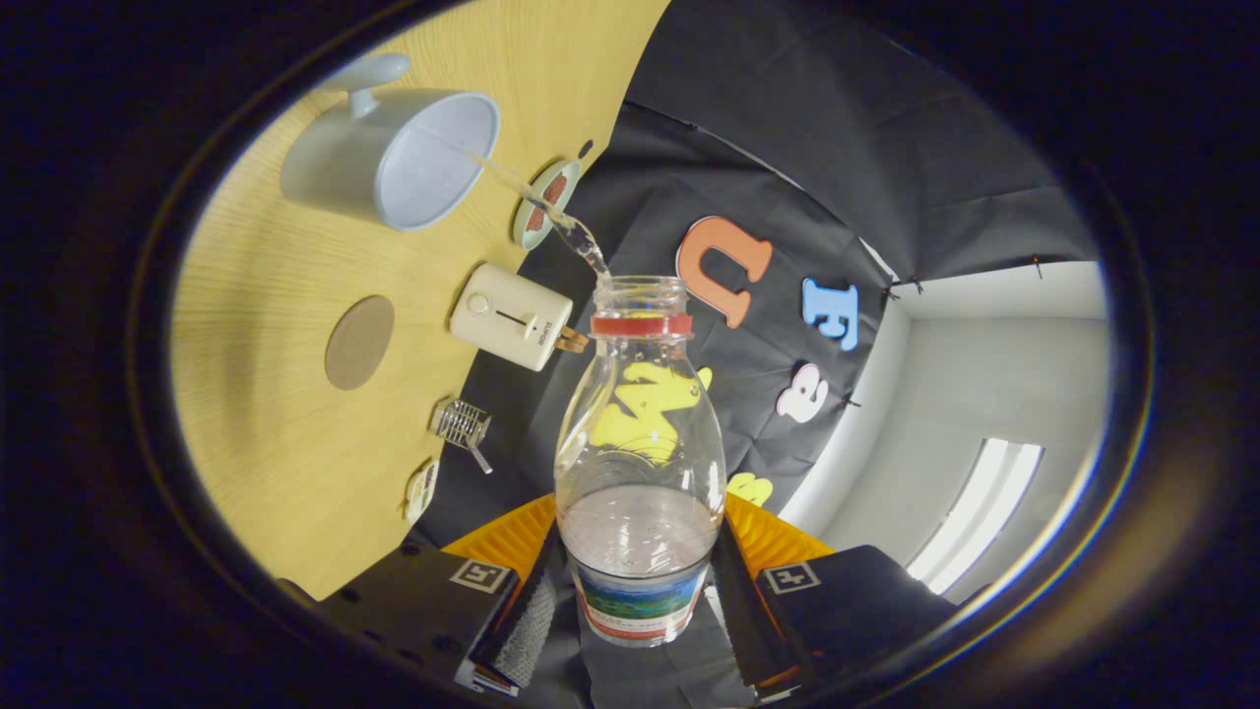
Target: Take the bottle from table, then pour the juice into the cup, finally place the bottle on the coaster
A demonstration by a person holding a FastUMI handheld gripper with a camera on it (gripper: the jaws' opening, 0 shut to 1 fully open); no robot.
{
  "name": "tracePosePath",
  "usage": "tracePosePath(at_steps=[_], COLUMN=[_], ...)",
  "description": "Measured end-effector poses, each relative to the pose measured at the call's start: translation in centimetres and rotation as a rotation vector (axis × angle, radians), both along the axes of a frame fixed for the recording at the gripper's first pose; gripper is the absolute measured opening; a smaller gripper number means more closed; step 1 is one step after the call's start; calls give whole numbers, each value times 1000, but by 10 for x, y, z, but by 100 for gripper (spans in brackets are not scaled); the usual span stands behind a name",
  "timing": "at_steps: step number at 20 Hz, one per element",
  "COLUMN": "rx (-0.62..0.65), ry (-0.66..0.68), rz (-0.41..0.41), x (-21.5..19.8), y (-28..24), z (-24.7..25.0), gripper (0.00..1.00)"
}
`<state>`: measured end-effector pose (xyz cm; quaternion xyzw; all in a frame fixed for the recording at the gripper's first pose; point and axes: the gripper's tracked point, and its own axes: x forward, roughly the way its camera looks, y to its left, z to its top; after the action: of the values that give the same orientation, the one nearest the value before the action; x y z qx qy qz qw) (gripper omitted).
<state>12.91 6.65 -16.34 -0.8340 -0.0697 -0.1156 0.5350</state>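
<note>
Clear bottle (640,473) at frame centre, clamped on both sides by the gripper (638,601), tipped, thin liquid stream (551,212) arcing into the pale cup (399,158) upper left. Round coaster (359,342) centre-left on wooden table (266,433), near a cream box (510,317).

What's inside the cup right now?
A thin stream from the bottle, held in the tongs, arcs into the cup. Its inner wall shows; any pooled liquid is hard to make out.

Clear bottle (640,443) with red neck ring; pale blue cup (394,158); brown coaster (359,342); wood-grain table (276,295)
</note>
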Motion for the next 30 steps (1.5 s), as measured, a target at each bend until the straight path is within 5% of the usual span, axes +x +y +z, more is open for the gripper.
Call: tracePosePath(at_steps=[30], rx=[-189], ry=[-73], rz=[42], x=[-3], y=[31], z=[15], gripper=[78])
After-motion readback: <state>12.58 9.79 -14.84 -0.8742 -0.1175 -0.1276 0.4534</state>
